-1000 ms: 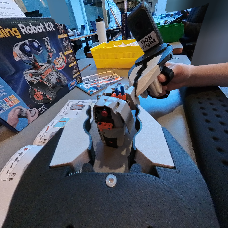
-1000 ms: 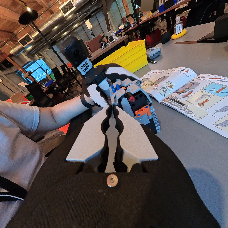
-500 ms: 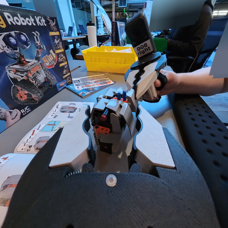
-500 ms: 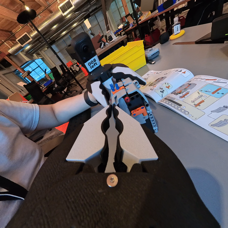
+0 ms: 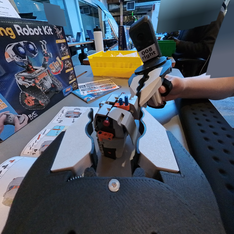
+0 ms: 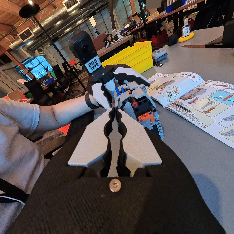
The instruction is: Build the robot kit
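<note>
- We have the left gripper [image 5: 116, 109] with fingers spread wide, one on each side of the grey, black and orange toy-brick assembly [image 5: 114, 127]. It looks clamped and is tilted, with its low end on the grey table [image 6: 189, 164].
- Right gripper [image 6: 114, 108]: fingers narrow, tips all but touching, nothing visible between them. The tips sit against the assembly's upper rear edge, beside the two blue pins [image 5: 123, 100].
- Build state as it looks to us: a partial body only. Curved grey panels, a red pin and an orange connector are on; no tracks, head or arms like the model on the blue printed kit box [image 5: 31, 63].
- The open white instruction booklet [image 6: 189, 101] lies flat, at 3 o'clock of the assembly in the right wrist view.
- Left wrist view only: the kit box at 9 o'clock, a colourful sticker sheet on a leaflet [image 5: 98, 87] at 12 o'clock, a white bottle [image 5: 98, 40] far back, and a black perforated surface [image 5: 208, 139] at 3 o'clock.
- Right wrist view only: a small grey brick module [image 6: 159, 55] next to the yellow plastic bin [image 6: 133, 57], and a yellow ring [image 6: 186, 38] at 1 o'clock.
- The left fingers' contact faces are hidden in both views, so we judge the grip only by the tilt.
</note>
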